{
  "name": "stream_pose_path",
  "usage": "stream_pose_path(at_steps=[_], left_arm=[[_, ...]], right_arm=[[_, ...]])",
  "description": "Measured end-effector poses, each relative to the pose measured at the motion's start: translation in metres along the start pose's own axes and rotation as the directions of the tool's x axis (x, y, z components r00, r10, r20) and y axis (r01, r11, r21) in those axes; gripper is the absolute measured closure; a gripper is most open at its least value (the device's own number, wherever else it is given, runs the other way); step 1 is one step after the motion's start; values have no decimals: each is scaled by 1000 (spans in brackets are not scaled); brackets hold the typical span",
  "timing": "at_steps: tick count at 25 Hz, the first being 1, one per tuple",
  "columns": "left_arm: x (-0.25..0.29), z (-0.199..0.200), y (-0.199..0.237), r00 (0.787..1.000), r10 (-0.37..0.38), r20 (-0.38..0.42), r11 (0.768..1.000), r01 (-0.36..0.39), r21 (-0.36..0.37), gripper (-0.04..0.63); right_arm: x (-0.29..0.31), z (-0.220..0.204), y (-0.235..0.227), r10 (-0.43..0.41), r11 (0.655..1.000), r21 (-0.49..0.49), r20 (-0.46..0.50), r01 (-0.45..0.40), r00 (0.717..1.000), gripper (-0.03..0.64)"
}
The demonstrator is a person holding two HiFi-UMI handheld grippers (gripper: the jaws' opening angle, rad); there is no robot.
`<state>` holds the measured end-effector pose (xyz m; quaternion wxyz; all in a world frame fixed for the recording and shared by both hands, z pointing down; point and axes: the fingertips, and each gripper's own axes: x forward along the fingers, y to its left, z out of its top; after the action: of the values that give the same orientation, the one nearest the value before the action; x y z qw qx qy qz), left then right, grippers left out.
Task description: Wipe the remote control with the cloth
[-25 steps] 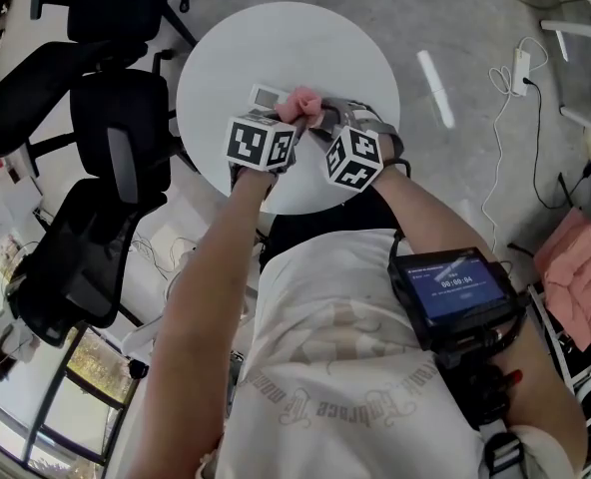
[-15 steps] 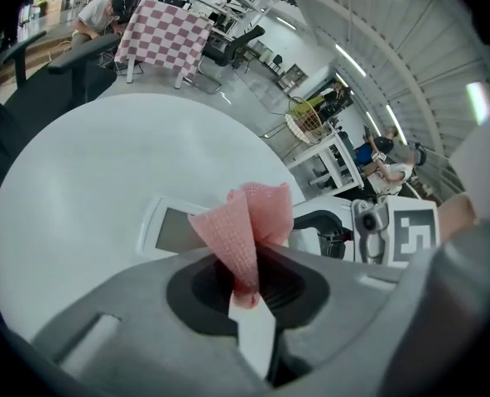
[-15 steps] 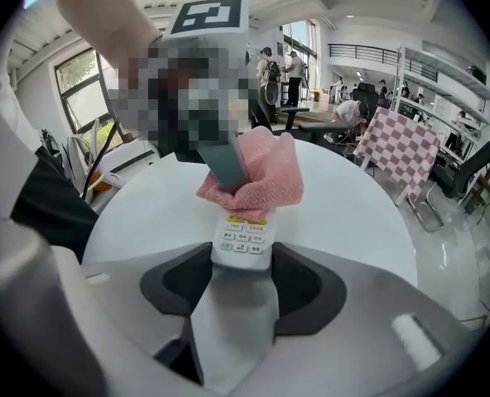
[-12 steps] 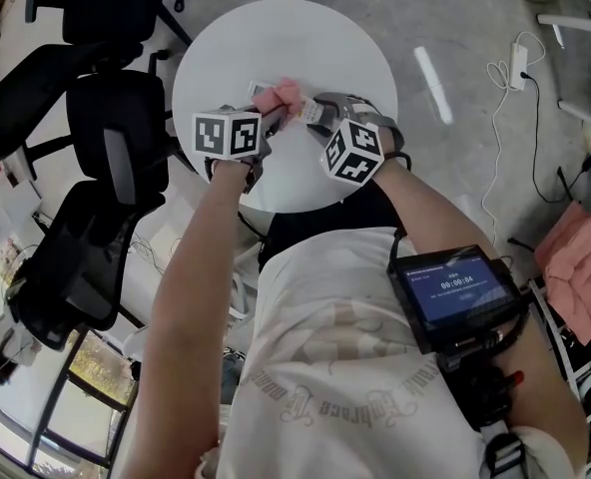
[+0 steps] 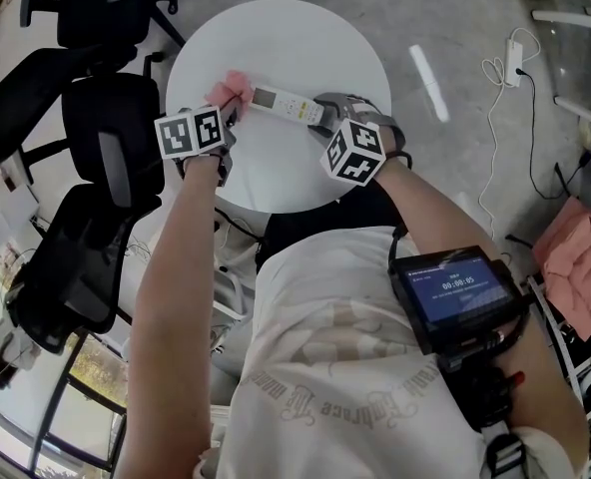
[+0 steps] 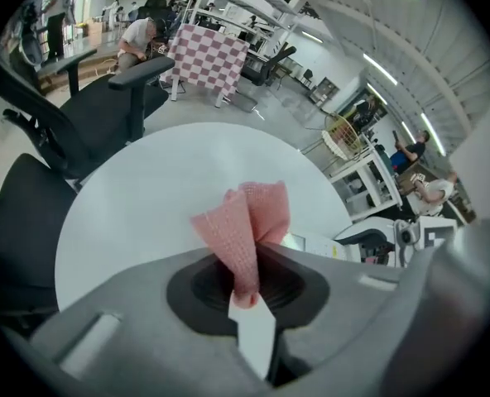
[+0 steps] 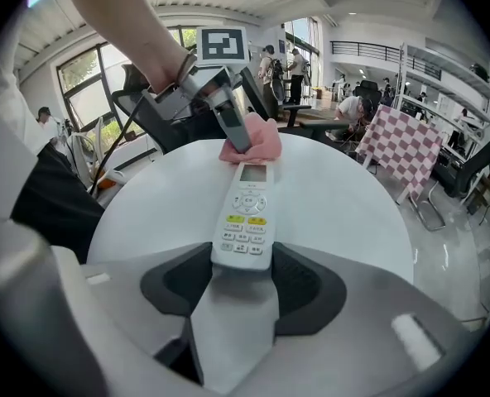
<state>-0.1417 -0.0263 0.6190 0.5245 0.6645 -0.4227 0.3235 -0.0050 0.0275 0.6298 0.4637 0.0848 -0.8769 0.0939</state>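
Black chairs flank a round white table; pink cushions, perhaps, right.

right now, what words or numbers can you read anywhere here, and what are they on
"00:00:05": on the blue screen worn on the person's front; the smaller line above it is too small to read.
Shirt print: ornate lettering, not legible.
Remote control: button labels too small to read.
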Motion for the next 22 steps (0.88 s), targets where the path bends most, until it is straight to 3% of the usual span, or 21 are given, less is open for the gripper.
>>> stream_pose_path(at_steps=[5,8,11,15,19,22], left_arm=[[4,-1,-6,997,77,-22,986,-73,151,551],[6,-3,-13,986,163,-40,934,-141,328,558],[10,-6,-32,985,160,-66,893,-116,435,561],[20,-17,-70,991,83,-102,875,-24,484,561],[24,-23,-91,994,37,-102,898,12,440,563],[26,-33,-110,990,-21,-137,893,80,444,563]], right_arm=[[0,-1,1,4,1000,-12,-8,-4,1000,380],[0,-2,1,0,1000,-25,-14,0,1000,380],[0,-3,0,-3,999,-33,-21,2,1000,380],[0,-1,-1,-4,1000,-30,-27,3,1000,380],[0,-2,-2,-8,1000,-26,-30,7,1000,380],[0,-1,-1,-7,1000,-22,-27,6,1000,380]])
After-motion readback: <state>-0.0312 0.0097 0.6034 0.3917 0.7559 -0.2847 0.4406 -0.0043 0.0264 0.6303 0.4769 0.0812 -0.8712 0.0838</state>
